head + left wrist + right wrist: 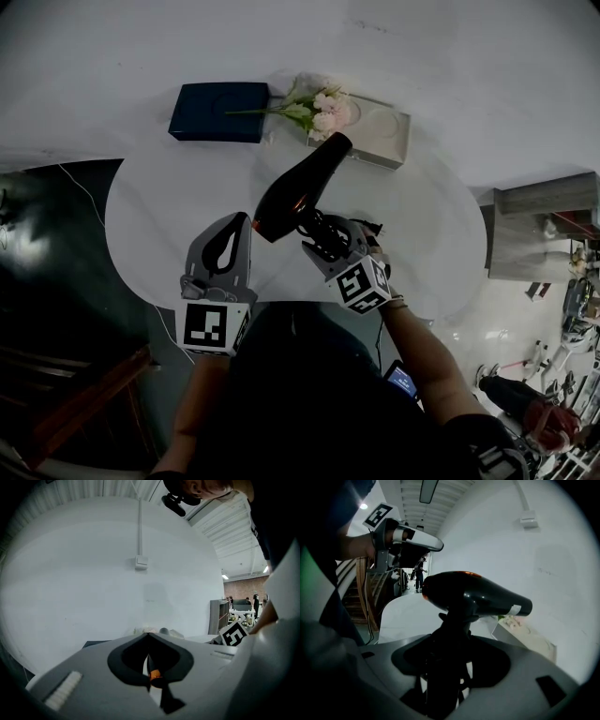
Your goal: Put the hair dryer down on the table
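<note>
White wall point(93, 573) — dark floor point(56, 272), grey cabinet point(542, 230).

The head view looks steeply down on the round white table point(159, 216); both gripper views face the plain white wall point(93, 573) beyond.

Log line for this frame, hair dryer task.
right gripper: jaws shut on hair dryer handle | hair dryer: held over table, nozzle toward flowers | left gripper: jaws shut, empty | put-down: not yet done
</note>
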`<state>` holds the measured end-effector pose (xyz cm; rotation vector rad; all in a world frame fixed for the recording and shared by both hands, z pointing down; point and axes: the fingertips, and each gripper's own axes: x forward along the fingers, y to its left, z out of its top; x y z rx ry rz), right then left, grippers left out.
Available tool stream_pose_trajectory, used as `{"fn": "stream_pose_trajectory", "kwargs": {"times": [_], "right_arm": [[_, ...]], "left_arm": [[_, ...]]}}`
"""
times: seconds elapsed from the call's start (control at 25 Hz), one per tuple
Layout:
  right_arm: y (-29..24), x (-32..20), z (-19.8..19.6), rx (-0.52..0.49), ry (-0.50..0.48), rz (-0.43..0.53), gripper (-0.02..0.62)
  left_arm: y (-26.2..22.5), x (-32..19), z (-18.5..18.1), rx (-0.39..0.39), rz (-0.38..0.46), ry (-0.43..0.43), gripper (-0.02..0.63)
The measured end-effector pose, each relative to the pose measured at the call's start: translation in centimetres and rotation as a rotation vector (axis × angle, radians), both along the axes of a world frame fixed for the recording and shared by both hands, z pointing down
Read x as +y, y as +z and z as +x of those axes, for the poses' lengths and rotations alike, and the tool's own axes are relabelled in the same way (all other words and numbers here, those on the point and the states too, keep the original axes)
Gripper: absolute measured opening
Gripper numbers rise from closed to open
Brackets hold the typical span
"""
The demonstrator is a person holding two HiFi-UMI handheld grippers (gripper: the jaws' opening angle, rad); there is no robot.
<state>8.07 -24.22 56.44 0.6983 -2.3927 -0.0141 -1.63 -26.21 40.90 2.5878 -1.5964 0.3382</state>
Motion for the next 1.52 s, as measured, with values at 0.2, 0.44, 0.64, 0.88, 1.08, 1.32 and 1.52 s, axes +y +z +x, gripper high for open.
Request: {"fn": "stream_pose_trajectory", "kwargs": {"times": [0.2, 0.44, 0.64, 0.88, 1.08, 1.32, 1.52], "right_arm": [[1.5, 0.3, -0.2, 0.027, -0.014, -0.027, 0.258], [3.4, 0.6, -0.5, 0.059, -0.037, -0.061, 0.258], [4.6, 0.5, -0.9, 0.078, -0.054, -0.087, 0.258], [5.5, 0.3, -1.3, 0.098, -0.081, -0.122, 0.258], [6.4, 0.4, -1.4, 0.126, -0.101, -0.160, 0.258], [7.4, 0.7, -1.8, 0.157, -0.129, -0.207, 0.258], [7.9, 1.0, -2.1, 0.184, -0.146, -0.228, 0.258]], "left_arm": [[0.4, 0.0, -0.3, -0.004, -0.011, -0.005, 0.012], [0.8, -0.2, -0.4, -0.007, -0.023, -0.004, 0.012], [1.2, -0.4, -0.5, -0.010, -0.036, -0.004, 0.012], [1.5, -0.6, -0.5, -0.007, -0.045, -0.002, 0.012], [1.6, -0.8, -0.6, -0.009, -0.048, -0.006, 0.012], [1.8, -0.8, -0.7, -0.010, -0.053, -0.008, 0.012], [1.8, -0.8, -0.7, -0.010, -0.052, -0.003, 0.012]]}}
